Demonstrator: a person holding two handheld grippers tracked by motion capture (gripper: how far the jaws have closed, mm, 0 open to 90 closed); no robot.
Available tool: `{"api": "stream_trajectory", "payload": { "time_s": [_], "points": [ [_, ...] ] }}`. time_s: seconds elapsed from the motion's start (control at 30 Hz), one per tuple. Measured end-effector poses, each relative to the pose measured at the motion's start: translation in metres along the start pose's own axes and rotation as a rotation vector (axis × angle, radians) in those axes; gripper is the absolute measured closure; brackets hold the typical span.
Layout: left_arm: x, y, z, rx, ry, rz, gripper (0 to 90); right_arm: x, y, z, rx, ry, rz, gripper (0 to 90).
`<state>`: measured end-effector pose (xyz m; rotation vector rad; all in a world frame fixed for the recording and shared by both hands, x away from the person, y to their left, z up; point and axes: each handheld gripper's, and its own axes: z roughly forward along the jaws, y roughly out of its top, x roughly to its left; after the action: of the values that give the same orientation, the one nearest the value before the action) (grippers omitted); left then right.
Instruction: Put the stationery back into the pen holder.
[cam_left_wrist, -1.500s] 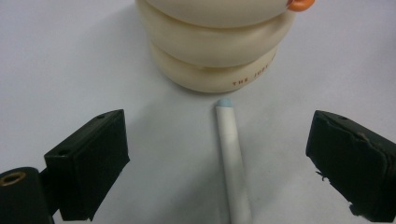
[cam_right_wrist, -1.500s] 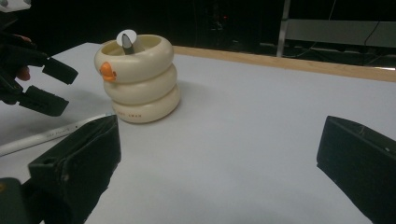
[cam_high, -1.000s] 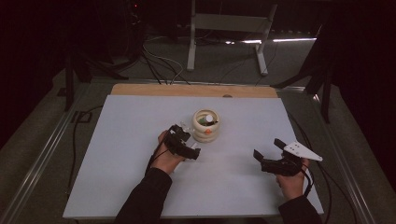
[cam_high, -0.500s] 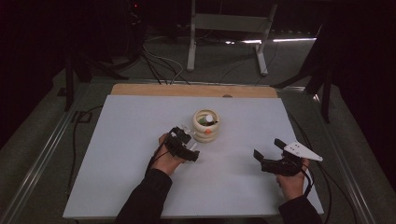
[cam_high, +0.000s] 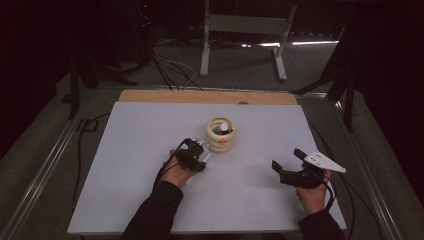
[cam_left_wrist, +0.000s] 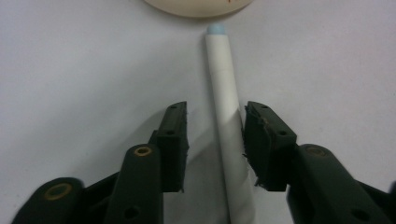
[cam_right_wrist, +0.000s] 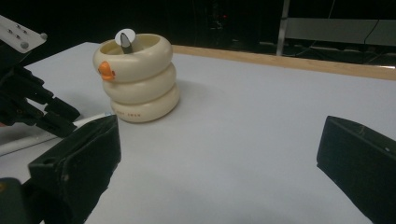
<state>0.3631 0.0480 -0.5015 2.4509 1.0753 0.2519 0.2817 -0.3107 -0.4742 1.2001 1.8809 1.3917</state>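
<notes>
A white pen (cam_left_wrist: 226, 126) with a pale blue tip lies flat on the white table, pointing at a cream holder made of stacked rings with an orange beak (cam_high: 221, 134). My left gripper (cam_left_wrist: 215, 128) straddles the pen and its jaws have just been closing. One pad touches the pen, while the other still stands a gap away. In the high view the left gripper (cam_high: 201, 152) sits just left of the holder. My right gripper (cam_high: 286, 158) hovers open over bare table at the right with nothing between its jaws (cam_right_wrist: 217, 140). Its view takes in the holder (cam_right_wrist: 136, 84), which has a white-capped item (cam_right_wrist: 125, 37) standing in it.
The white table (cam_high: 130, 150) has a wooden strip (cam_high: 200, 96) along its far edge. Behind it stand a metal frame (cam_high: 245, 30) and floor cables (cam_high: 170, 65) in the dark. A cable (cam_high: 82, 150) runs off the table's left side.
The left gripper's jaws look a little narrower around the pen. Both hands have kept their places.
</notes>
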Motion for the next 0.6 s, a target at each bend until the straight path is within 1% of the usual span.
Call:
{"api": "stream_trajectory", "payload": {
  "time_s": [0.07,0.13,0.2,0.27,0.4,0.6],
  "points": [
    [-0.0002,0.0008,-0.0005,0.013,0.001,0.005,70.3,-0.0001,-0.0001,0.0000,0.000,0.000,0.001,0.1],
    [-0.0012,0.0019,-0.0010,0.028,0.005,0.022,75.8,0.0002,-0.0001,0.0002,0.000,0.000,0.000,0.1],
    [-0.0029,0.0025,-0.0008,0.034,0.008,0.030,79.1,0.0007,-0.0002,0.0001,0.001,0.002,-0.001,0.1],
    [-0.0035,0.0031,-0.0010,0.040,0.013,0.041,79.3,0.0006,-0.0002,0.0001,0.002,0.003,-0.001,0.1],
    [-0.0033,0.0030,-0.0013,0.038,0.010,0.056,79.5,0.0000,-0.0001,-0.0004,-0.002,0.001,-0.001,0.1],
    [-0.0003,0.0004,-0.0046,0.030,0.008,0.058,79.5,-0.0005,-0.0002,-0.0003,0.000,-0.001,0.002,0.1]
  ]
}}
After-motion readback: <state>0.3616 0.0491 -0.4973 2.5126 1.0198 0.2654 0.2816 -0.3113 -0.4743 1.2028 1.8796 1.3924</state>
